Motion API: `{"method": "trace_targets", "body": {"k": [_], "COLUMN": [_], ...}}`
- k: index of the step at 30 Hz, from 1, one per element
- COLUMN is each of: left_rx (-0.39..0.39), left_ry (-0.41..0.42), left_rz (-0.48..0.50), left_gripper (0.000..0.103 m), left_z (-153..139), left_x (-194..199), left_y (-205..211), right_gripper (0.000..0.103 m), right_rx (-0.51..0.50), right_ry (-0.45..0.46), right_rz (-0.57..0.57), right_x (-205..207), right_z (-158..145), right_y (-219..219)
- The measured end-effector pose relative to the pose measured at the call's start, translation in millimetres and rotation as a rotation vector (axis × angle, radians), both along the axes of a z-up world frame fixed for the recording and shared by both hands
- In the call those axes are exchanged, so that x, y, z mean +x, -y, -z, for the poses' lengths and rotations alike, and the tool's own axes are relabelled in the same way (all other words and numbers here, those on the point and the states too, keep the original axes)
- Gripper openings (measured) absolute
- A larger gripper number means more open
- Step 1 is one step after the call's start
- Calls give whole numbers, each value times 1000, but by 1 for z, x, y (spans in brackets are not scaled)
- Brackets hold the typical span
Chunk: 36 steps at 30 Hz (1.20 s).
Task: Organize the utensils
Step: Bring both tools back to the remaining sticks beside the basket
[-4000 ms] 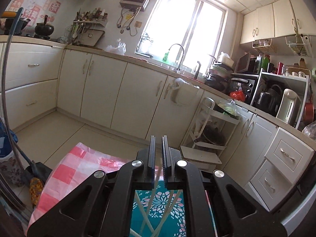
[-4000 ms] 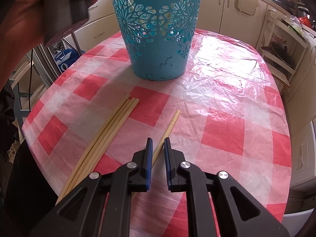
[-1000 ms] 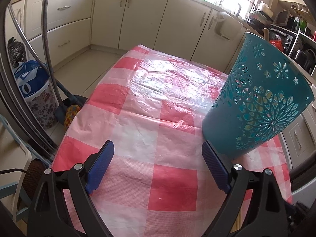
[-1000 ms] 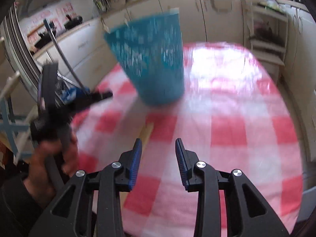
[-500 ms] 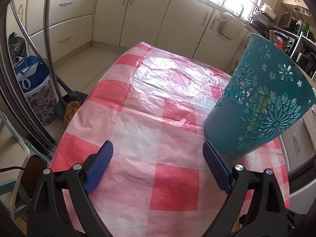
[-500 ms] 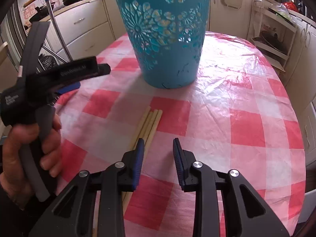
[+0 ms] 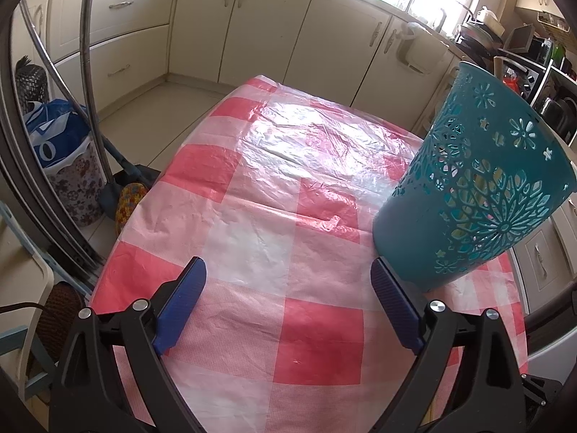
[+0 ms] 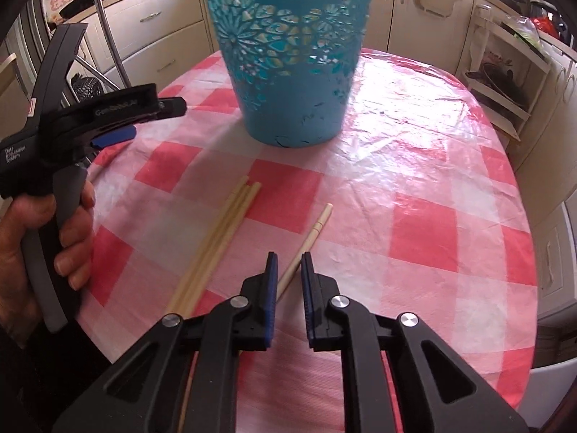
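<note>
Right gripper (image 8: 288, 270) jaws narrowed around a single chopstick (image 8: 306, 241) lying near-side of the teal basket (image 8: 288, 54), not clamped yet, chopstick bundle (image 8: 216, 245) just beside it, left gripper (image 7: 286, 288) wide open, empty, beside the basket.

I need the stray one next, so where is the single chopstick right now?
In the right wrist view, the single chopstick lies on the checked tablecloth, right of the chopstick bundle, its near end between the right gripper's narrowly open jaws.
</note>
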<state>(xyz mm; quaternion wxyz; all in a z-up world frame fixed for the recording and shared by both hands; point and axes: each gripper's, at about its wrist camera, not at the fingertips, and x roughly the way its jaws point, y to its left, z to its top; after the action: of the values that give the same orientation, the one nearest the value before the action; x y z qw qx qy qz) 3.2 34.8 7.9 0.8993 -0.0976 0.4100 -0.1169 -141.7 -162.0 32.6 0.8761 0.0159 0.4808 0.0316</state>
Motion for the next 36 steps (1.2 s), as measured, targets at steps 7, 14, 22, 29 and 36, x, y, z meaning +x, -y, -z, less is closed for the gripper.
{"method": "trace_targets", "body": {"k": [7,14,22,29,36], "left_rx": [52,229,303,314,309], "left_ry": [-34,24,5,-15,-27], "left_rz": [40,255,292,257,249], "left_gripper": [89,89,89,89,89], "left_z": [-1,-4,4,7,6], "left_x": [-9,-67,-78,-71,-71], "left_y": [13,64,84,72,65], "right_gripper": [14,14,23,31,31], "right_rx": [91,138,144,131,165], "right_ry": [31,34,52,59,56], "right_rz": [35,36,14,-9,2], "right_x": [-5,-5,-6,-6,-6], "right_z": [2,3,3,3,3], "right_y": [20,28,26,20,24]}}
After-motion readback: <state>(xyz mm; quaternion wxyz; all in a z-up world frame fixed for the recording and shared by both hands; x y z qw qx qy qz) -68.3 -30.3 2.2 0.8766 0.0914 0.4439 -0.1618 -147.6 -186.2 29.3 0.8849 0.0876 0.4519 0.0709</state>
